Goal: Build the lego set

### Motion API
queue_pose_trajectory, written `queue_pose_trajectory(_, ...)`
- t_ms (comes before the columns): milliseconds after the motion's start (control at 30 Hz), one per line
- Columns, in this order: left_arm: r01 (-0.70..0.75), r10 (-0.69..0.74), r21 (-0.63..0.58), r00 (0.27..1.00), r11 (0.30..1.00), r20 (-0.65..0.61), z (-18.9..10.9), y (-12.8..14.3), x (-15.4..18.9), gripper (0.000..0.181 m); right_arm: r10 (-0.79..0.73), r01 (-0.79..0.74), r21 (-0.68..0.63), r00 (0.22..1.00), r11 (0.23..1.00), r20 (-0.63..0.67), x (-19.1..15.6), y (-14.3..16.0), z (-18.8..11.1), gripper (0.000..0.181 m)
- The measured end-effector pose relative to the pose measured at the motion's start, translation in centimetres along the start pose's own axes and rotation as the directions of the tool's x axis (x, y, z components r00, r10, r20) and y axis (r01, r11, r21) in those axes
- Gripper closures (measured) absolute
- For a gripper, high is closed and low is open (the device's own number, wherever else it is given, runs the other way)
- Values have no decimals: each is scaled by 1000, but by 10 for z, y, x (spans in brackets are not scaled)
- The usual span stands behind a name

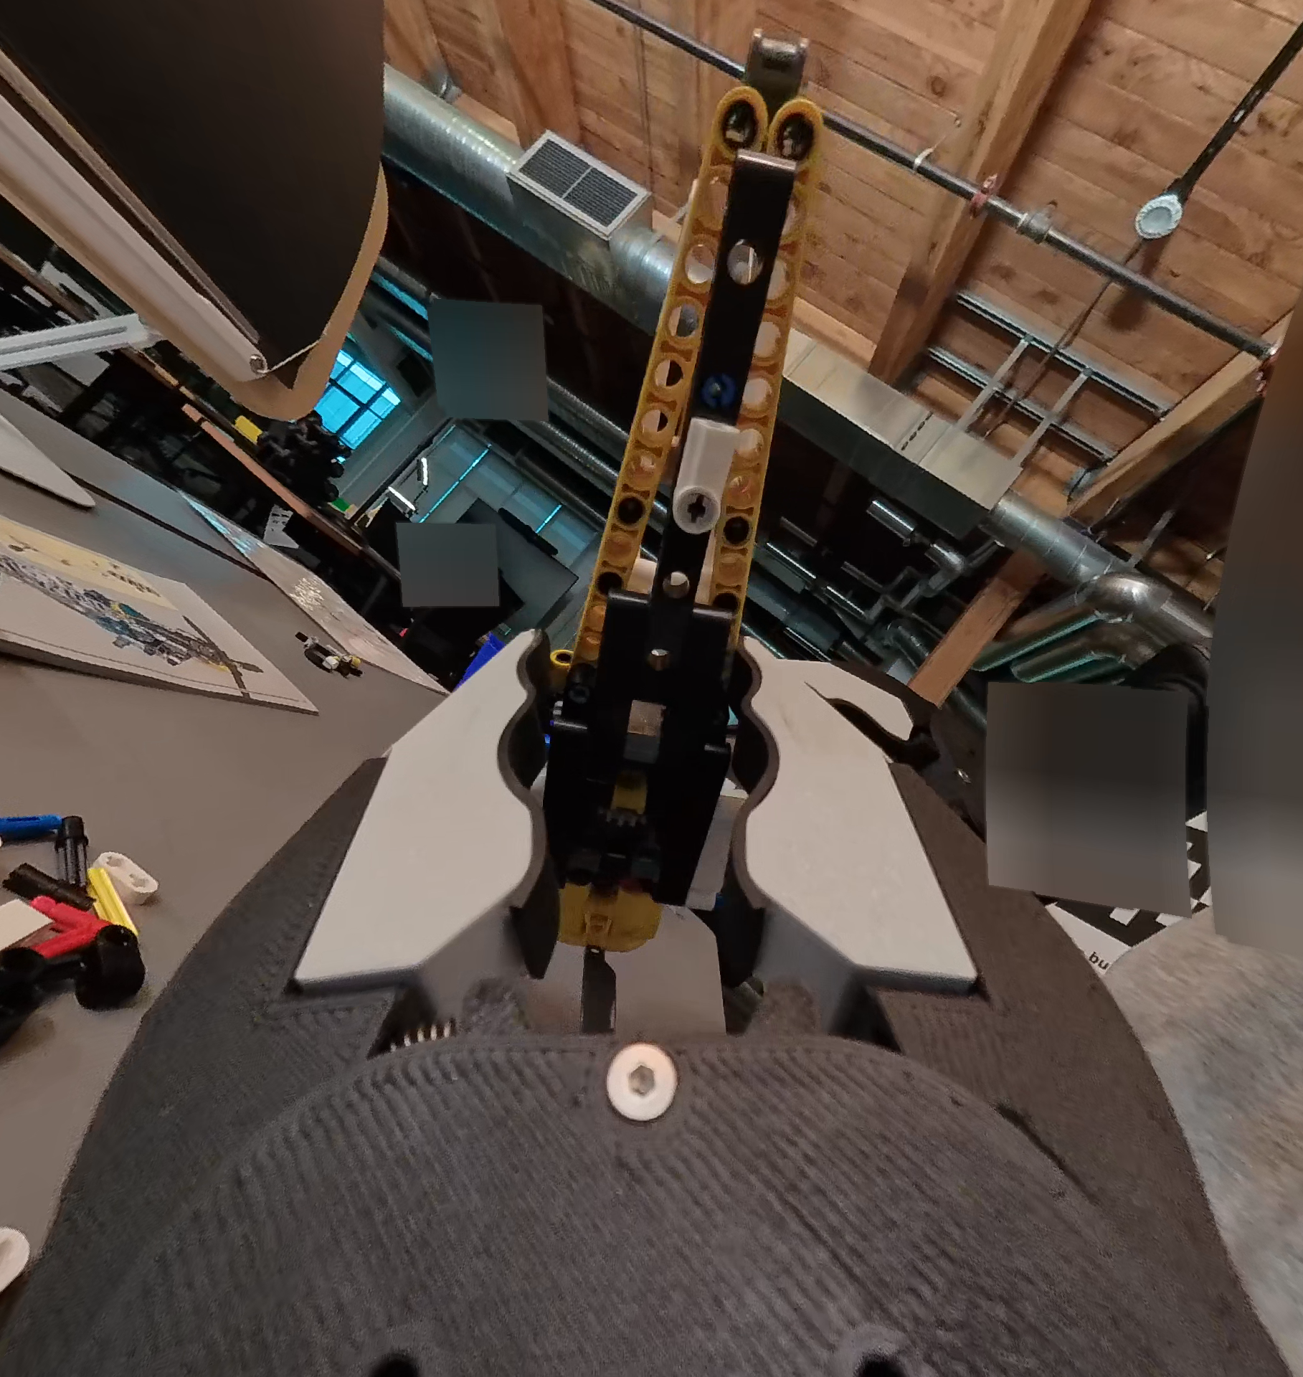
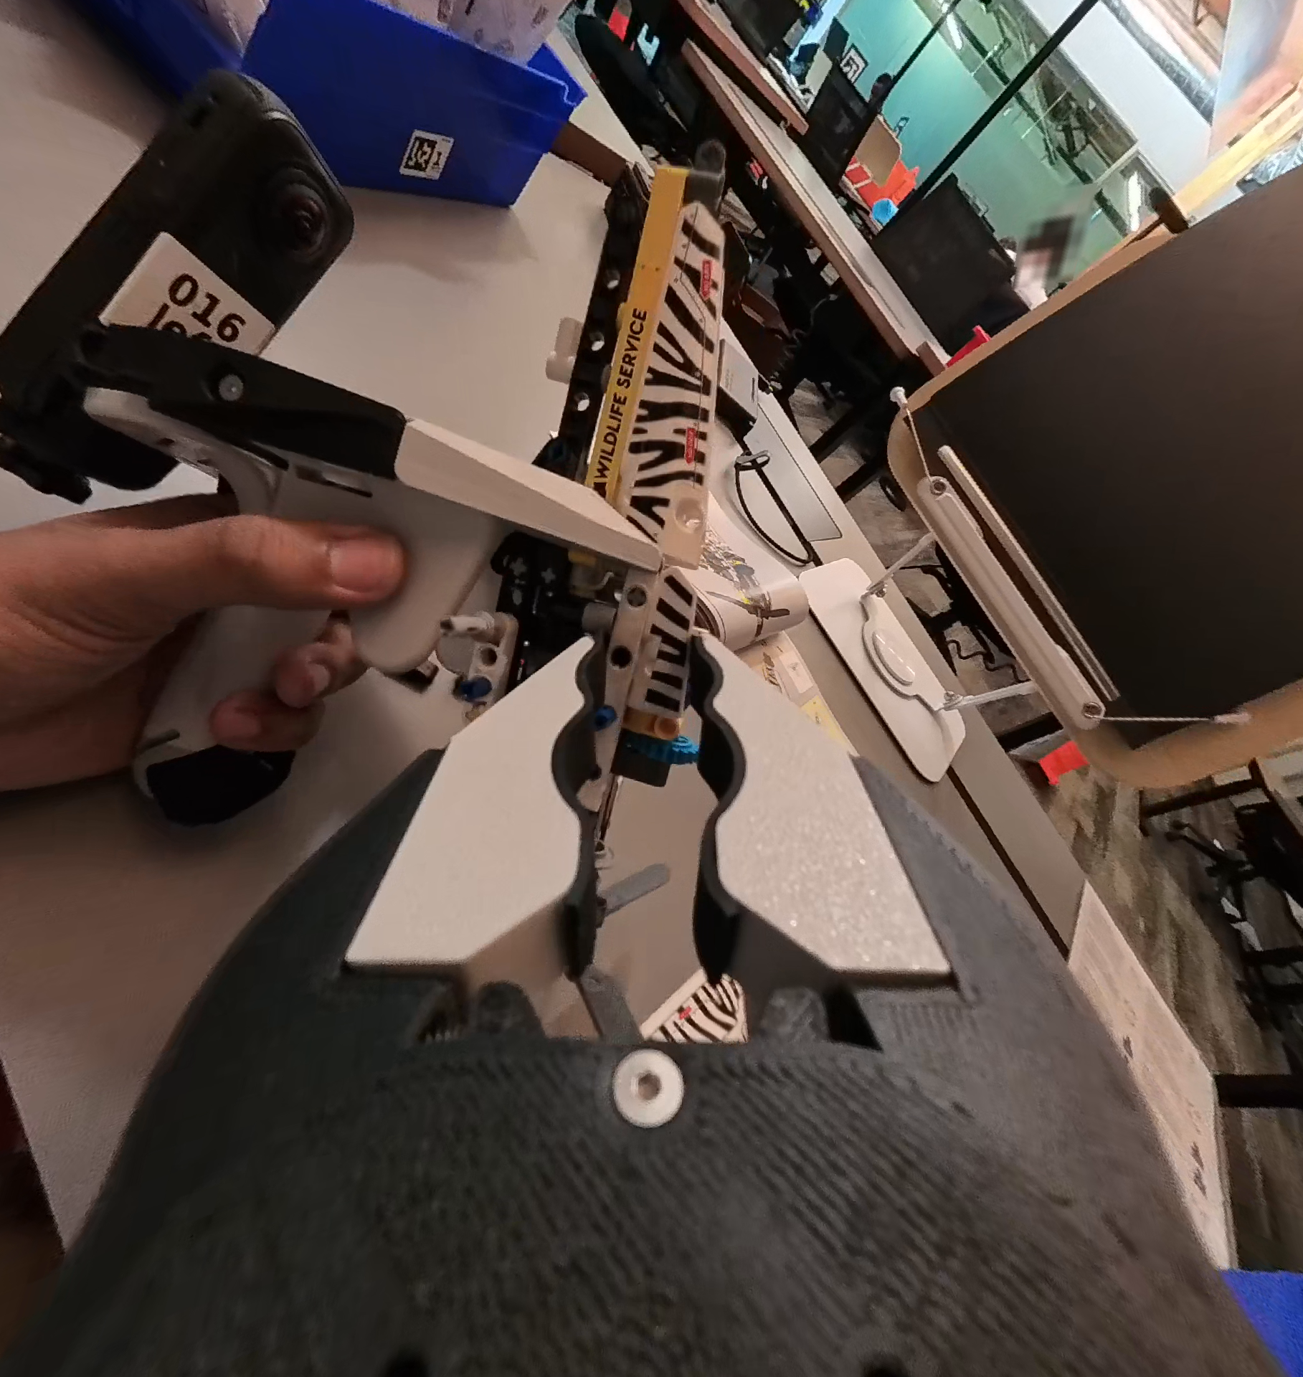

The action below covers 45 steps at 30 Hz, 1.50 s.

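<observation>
The lego model [image 1: 715,417] is a long frame of yellow and black beams with a white connector, pointing up towards the ceiling. My left gripper [image 1: 641,656] is shut on its black lower end. In the right wrist view the model [image 2: 678,320] shows a yellow strip and zebra-striped panels. The left gripper [image 2: 652,559], held by a hand [image 2: 149,596], clamps it from the left. My right gripper [image 2: 642,659] is closed around the model's lower zebra-striped end, with a blue gear just inside the jaws.
Loose lego parts [image 1: 74,909] in red, yellow, black and white lie on the grey table [image 1: 186,782] at the left. An instruction booklet [image 1: 134,618] lies behind them. A blue bin [image 2: 410,97] stands at the table's far side. A black board [image 2: 1155,447] stands to the right. Both grippers' tips are close together, under 4 cm apart.
</observation>
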<state>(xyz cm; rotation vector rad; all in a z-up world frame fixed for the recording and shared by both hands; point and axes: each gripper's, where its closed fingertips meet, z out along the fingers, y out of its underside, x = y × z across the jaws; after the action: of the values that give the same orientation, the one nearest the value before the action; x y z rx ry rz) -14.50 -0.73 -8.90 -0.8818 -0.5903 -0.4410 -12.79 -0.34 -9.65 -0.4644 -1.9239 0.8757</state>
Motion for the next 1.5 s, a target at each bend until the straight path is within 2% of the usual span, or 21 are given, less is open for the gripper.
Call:
queue_pose_trajectory(167, -11, 10, -2, 1000, 1000, -11, -1, 0, 2, 141, 22, -23, 22, 998, 1000, 55, -4, -1, -3, 160)
queue_pose_trajectory(267, -4, 4, -5, 1000, 1000, -14, -1, 0, 2, 141, 115, -125, 77, 986, 989, 121, 0, -8, -11, 160)
queue_pose_trajectory(367, -1, 1, 2, 1000, 1000, -23, -1, -1, 3, 140, 235, -267, 175, 954, 948, 185, 13, -23, -24, 160)
queue_pose_trajectory(467, 4, -4, -10, 999, 1000, -44, 0, 1, 7, 140, 295, -344, 201, 925, 917, 239, 18, -26, -26, 171)
queue_pose_trajectory(633, -9, 8, -21, 998, 1000, -55, 2, 3, 10, 140, 271, -303, 139, 940, 943, 208, 15, -13, -12, 171)
queue_pose_trajectory(967, 6, -8, -24, 998, 1000, -59, 2, 4, 10, 140, 269, -301, 129, 938, 945, 220, 10, -14, -9, 168)
queue_pose_trajectory(1033, 10, -11, -14, 998, 1000, -57, 1, 2, 10, 140, 267, -297, 136, 942, 945, 201, 14, -15, -10, 173)
queue_pose_trajectory(1367, 11, -13, -23, 998, 1000, -69, 2, 3, 12, 140, 323, -365, 153, 914, 918, 245, 15, -16, -12, 175)
queue_pose_trajectory(1500, 33, -35, -18, 996, 999, -80, 1, 3, 12, 140, 378, -440, 172, 875, 881, 303, 16, -20, -17, 175)
